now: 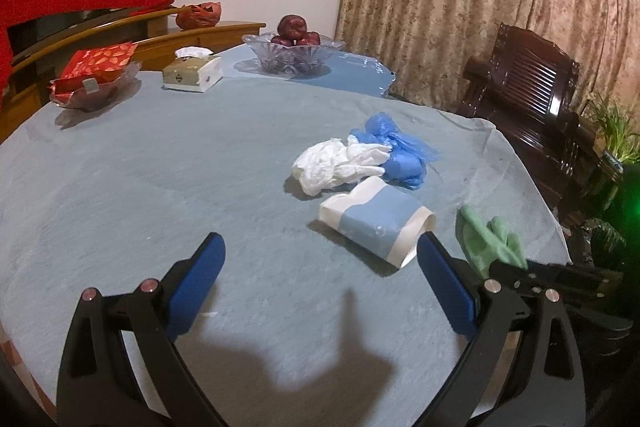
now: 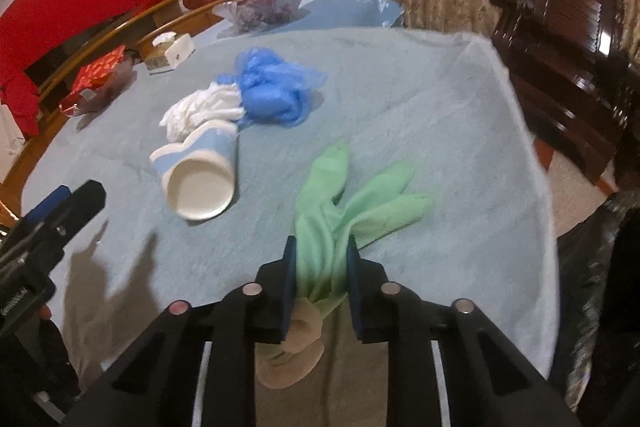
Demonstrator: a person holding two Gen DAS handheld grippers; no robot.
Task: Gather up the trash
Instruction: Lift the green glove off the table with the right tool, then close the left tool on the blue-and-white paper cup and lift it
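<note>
The right gripper (image 2: 322,263) grips the green glove (image 2: 352,199); the left gripper (image 1: 320,267) stands open, with the paper cup (image 1: 378,221) just ahead, probably its next pick.

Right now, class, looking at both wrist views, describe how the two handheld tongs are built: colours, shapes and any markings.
Both match. The left tongs have black plastic arms with long triangular cut-outs, round silver rivets at the pivots, and flat dark blue pads on each finger. The right tongs are the same. In the right wrist view, the left tongs' black body bears small white lettering, too blurred to read. No sleeves or cables show.
</note>
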